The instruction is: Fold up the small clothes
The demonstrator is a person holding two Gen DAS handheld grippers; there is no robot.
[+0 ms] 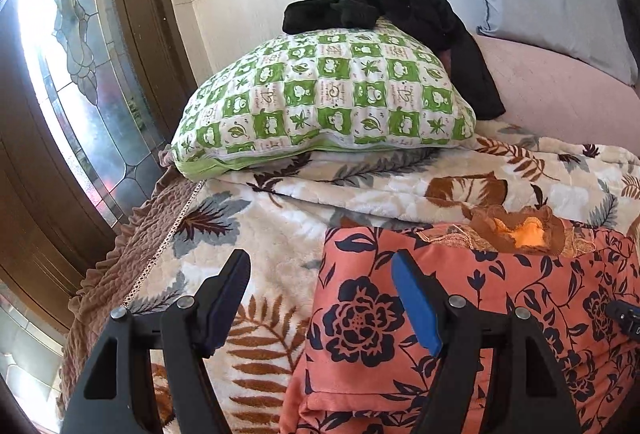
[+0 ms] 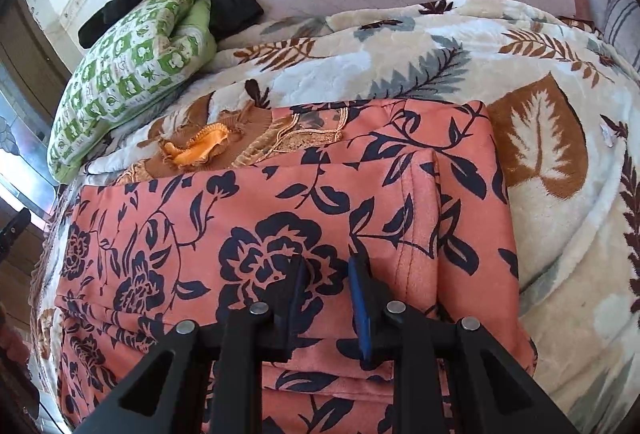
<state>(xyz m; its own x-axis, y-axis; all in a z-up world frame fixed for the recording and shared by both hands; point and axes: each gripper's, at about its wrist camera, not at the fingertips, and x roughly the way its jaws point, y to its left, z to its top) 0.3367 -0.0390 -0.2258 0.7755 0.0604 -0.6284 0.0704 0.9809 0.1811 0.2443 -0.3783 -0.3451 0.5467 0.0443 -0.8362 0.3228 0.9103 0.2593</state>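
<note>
Hovering nearly clenched but empty, the right hand-held gripper [image 2: 325,266] is nearer the folded floral garment [image 2: 248,218] directly beneath; the left hand-held gripper [image 1: 320,270], released, straddles its edge.

A: What's the garment [image 2: 256,234] like?

B: Salmon-orange cloth printed with dark navy flowers and vines. It lies folded on the leaf-patterned blanket [image 2: 540,274], in flat layers, with stacked folded edges along its near side.

A: Any seams showing?

B: A stitched hem runs up the right part, where a narrower panel is folded over a wider layer.

A: Anything else to fold?

B: At its far edge lies a small crumpled brown piece [image 2: 208,145] with bright orange lining and gold lace trim, touching the garment, not folded.
</note>
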